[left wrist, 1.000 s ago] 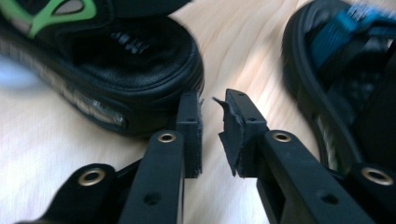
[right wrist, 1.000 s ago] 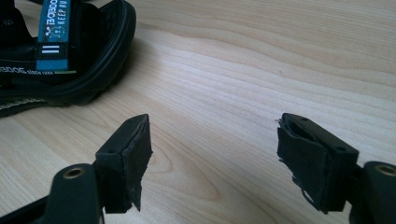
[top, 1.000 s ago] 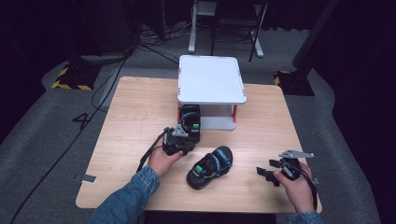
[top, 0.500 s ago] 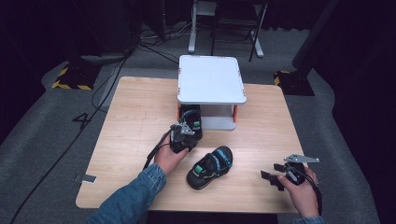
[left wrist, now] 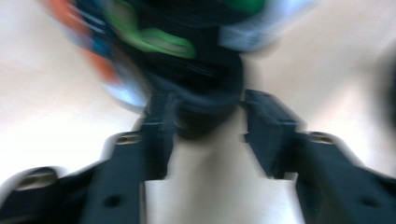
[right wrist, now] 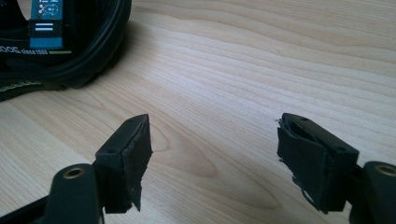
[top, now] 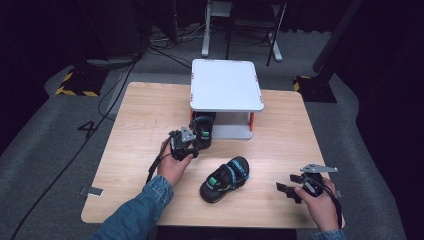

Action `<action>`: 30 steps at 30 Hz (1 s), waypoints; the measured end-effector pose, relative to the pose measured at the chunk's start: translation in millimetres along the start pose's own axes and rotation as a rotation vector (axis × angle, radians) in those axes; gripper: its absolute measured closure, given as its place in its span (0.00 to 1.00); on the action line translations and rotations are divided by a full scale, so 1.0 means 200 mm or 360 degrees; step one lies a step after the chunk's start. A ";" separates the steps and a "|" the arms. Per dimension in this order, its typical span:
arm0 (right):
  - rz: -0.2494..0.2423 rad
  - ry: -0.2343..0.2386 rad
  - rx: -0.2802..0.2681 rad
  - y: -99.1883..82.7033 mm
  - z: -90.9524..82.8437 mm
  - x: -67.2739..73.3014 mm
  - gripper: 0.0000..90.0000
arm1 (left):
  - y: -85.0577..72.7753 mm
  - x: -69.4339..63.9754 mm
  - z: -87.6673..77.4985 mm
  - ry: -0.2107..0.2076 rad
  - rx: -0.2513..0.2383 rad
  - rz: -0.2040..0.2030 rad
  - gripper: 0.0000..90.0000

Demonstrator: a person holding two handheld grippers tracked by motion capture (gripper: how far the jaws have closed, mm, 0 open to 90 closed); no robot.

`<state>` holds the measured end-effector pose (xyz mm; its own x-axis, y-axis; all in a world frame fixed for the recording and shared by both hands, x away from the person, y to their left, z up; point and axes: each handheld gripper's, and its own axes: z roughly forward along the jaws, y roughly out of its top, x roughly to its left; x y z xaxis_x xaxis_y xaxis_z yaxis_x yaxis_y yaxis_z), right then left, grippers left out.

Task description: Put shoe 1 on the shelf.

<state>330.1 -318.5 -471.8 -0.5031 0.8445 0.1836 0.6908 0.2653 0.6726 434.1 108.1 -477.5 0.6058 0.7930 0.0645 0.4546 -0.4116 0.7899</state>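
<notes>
On the wooden table (top: 150, 115) in the high view, the left gripper (top: 189, 145) sits at the heel of a sandal (top: 204, 131) tucked under the white shelf (top: 226, 85); grey floor surrounds. In the left gripper view, the jaws have just been opening, heel (left wrist: 208, 109) between them. In the right gripper view, the right gripper (right wrist: 212, 158) stands spread over bare wood.

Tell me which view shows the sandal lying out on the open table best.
The high view: the loose sandal lies whole on the wooden table, green-and-blue straps visible, between both hands. The right gripper view catches just its sole edge and a blue strap at upper left. The left gripper view's blurred shoe is the other sandal.
</notes>
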 end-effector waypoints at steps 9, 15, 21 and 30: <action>-0.0012 0.0002 0.0020 -0.01 0.01 0.00 0.29 | -0.02 0.00 0.07 -0.0258 -0.0044 -0.0088 0.34; -0.0001 -0.0002 0.0035 -0.02 0.01 0.00 0.29 | 0.00 -0.05 0.14 -0.0150 -0.0025 0.0029 0.23; 0.0015 -0.0019 0.0053 -0.05 0.01 0.00 0.29 | 0.05 0.02 0.20 -0.0259 -0.0063 0.0048 0.18; 0.0030 -0.0044 0.0061 -0.08 -0.01 -0.02 0.29 | 0.11 0.04 0.29 -0.0191 -0.0046 0.0036 0.20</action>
<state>319.9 -326.9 -482.7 -0.4759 0.8618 0.1758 0.7194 0.2665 0.6414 486.6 78.9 -494.5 0.6903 0.7235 0.0108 0.4218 -0.4145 0.8064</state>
